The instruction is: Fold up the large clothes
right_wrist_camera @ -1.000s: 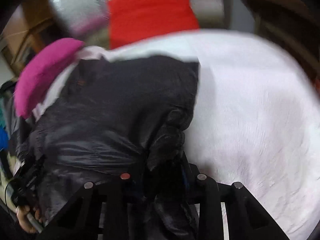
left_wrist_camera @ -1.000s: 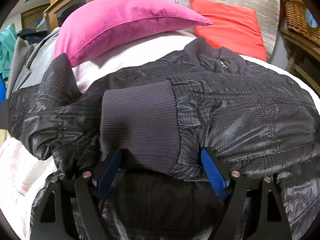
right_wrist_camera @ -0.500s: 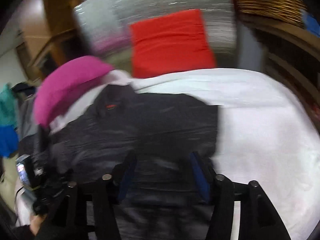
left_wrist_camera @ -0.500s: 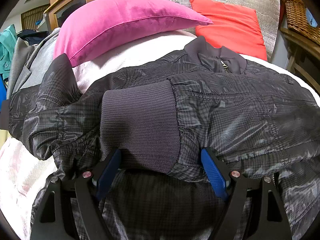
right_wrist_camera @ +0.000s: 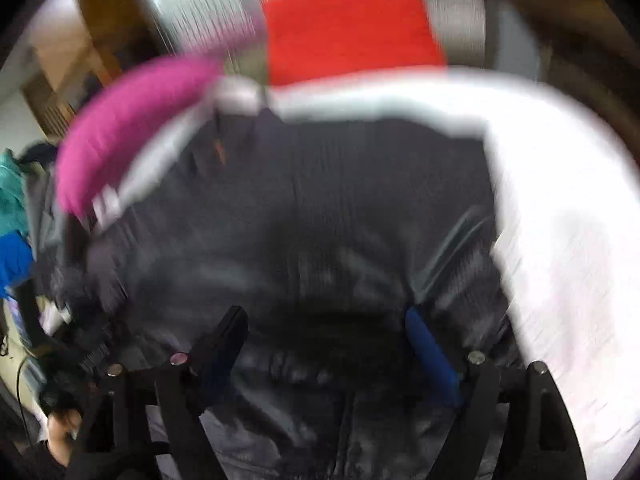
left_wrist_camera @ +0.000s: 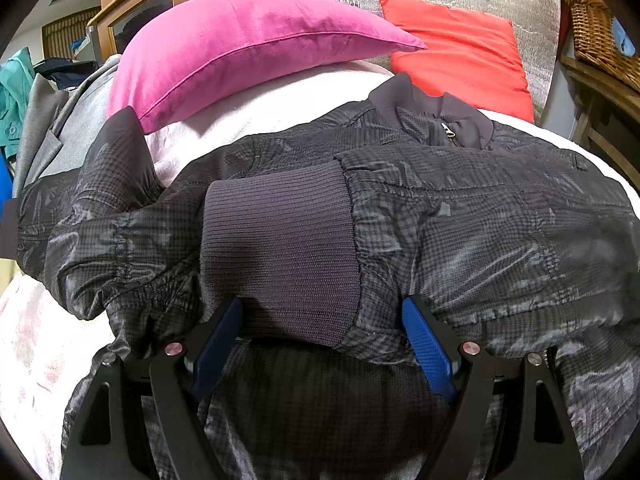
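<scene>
Two pillows (left_wrist_camera: 248, 52) beyond jacket (left_wrist_camera: 460, 216); sleeve overlies it.

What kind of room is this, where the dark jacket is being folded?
Most likely a bedroom in a home. The jacket lies on a bed covered with a white sheet, a pink pillow and a red pillow rest at its head, and more clothes are piled alongside.

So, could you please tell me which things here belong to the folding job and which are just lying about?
Belongs to the job:
- dark checked jacket, one sleeve folded across its front
- its ribbed cuff
- left hand-held gripper
- right hand-held gripper

Just lying about:
- pink pillow
- red cushion
- wicker basket
- grey garment
</scene>
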`<state>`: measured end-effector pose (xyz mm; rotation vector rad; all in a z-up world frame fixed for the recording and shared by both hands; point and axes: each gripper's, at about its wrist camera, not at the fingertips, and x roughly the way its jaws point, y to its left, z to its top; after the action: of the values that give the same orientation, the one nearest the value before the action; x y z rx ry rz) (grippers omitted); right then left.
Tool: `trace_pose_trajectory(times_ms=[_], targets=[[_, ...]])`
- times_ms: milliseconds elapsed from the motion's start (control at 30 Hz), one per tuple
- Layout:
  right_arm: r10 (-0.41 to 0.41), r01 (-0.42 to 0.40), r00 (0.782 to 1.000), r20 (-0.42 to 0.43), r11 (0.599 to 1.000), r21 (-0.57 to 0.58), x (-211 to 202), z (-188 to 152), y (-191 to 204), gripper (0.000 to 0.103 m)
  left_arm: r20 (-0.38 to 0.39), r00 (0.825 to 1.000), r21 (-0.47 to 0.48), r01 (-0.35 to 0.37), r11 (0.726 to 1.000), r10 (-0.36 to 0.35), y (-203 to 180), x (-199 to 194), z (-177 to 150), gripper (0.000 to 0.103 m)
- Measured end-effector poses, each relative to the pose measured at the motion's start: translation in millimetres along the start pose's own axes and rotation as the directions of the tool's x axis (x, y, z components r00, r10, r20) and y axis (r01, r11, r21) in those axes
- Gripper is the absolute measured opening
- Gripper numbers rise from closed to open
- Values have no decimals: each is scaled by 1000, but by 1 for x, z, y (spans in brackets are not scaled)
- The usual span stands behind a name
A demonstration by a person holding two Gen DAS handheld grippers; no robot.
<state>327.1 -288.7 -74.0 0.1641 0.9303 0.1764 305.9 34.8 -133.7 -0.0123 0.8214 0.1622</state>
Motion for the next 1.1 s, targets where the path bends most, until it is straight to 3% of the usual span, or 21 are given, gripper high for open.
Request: trace_pose_trajectory(times_ms=[133, 233, 300, 400, 500, 567, 633, 700, 733, 800, 867, 900, 967, 1100], targets=[[89, -93, 993, 83, 994, 51, -51, -4, 15, 84, -44, 998, -9, 35, 999, -35, 7, -5, 8, 84], [134, -134, 982, 130, 991, -8, -80, -18, 34, 84, -108, 993, 3, 48, 999, -48, 16, -19, 17, 84], [145, -140, 981, 132, 989, -48, -91, -36, 45, 84, -90, 992, -46, 87, 995, -91, 36, -39, 19, 84], [163, -152, 978, 133, 984, -88, -93, -58, 55, 84, -32, 987, -135, 154, 979, -160, 89, -71, 22, 84], [171, -158, 979, 114, 980, -121, -79, -76, 71, 84, 25, 990, -212, 139, 967, -137, 157, -87, 23, 84], [170, -154, 980, 101, 977, -145, -68, -82, 78, 84, 61, 992, -307, 122, 944, -109, 216, -90, 21, 84], [163, -147, 982, 91, 976, -161, -55, -88, 84, 84, 60, 996, -433, 92, 897, -73, 283, -83, 15, 84], [157, -142, 985, 77, 975, -171, -47, -94, 87, 84, 52, 997, -567, 80, 820, -62, 345, -71, 4, 84], [157, -143, 985, 71, 974, -174, -45, -96, 87, 84, 55, 997, -641, 79, 763, -57, 379, -65, -4, 84], [153, -141, 987, 55, 974, -178, -40, -100, 86, 84, 65, 997, -726, 79, 683, -46, 419, -56, -15, 84], [147, -137, 988, 43, 975, -177, -32, -102, 87, 84, 62, 996, -809, 88, 582, -65, 461, -39, -25, 82], [143, -134, 989, 42, 976, -171, -29, -104, 86, 84, 73, 995, -828, 101, 552, -73, 474, -32, -27, 82], [142, -134, 989, 41, 977, -165, -26, -106, 84, 84, 82, 994, -837, 108, 537, -73, 489, -25, -27, 82], [133, -124, 990, 43, 978, -169, -22, -108, 84, 84, 71, 996, -842, 93, 531, -61, 503, -12, -26, 82]])
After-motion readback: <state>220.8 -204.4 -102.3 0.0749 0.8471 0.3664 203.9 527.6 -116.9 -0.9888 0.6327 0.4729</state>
